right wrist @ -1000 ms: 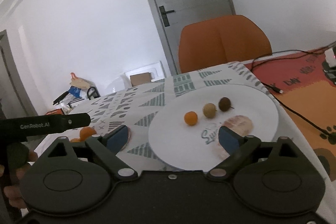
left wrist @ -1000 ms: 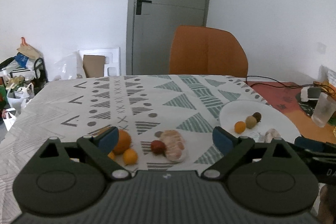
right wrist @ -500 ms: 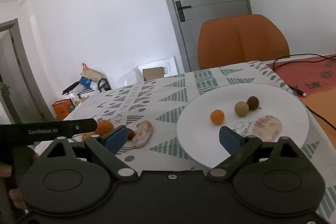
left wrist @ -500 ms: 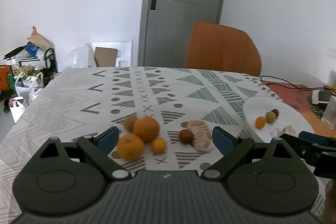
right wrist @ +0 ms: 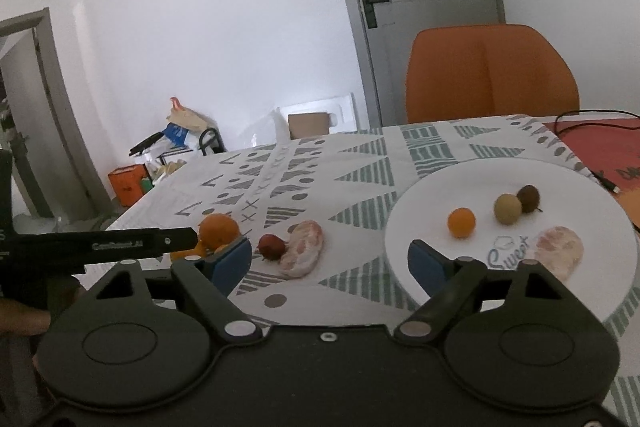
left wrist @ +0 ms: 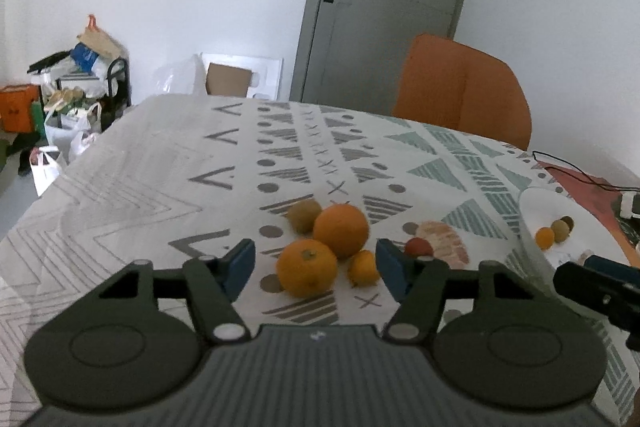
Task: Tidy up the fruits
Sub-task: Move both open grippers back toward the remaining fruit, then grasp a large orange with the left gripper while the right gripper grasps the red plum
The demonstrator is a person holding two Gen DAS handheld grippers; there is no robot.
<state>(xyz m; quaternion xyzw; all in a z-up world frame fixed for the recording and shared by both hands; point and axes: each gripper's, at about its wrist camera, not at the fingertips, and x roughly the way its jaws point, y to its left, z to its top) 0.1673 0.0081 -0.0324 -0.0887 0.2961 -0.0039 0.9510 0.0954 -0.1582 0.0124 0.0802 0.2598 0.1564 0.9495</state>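
The left gripper (left wrist: 316,269) is narrowing its fingers around the near orange (left wrist: 307,267), not yet touching it. The right gripper (right wrist: 330,263) is closing slightly too, empty, between the loose fruit and the plate (right wrist: 420,203) on the counter (left wrist: 160,163). A pickup looks imminent.

oranges (left wrist: 341,230): 2 | kumquats (left wrist: 363,267): 2 | peeled segments (right wrist: 305,253): 2 | plate (right wrist: 420,211): 1
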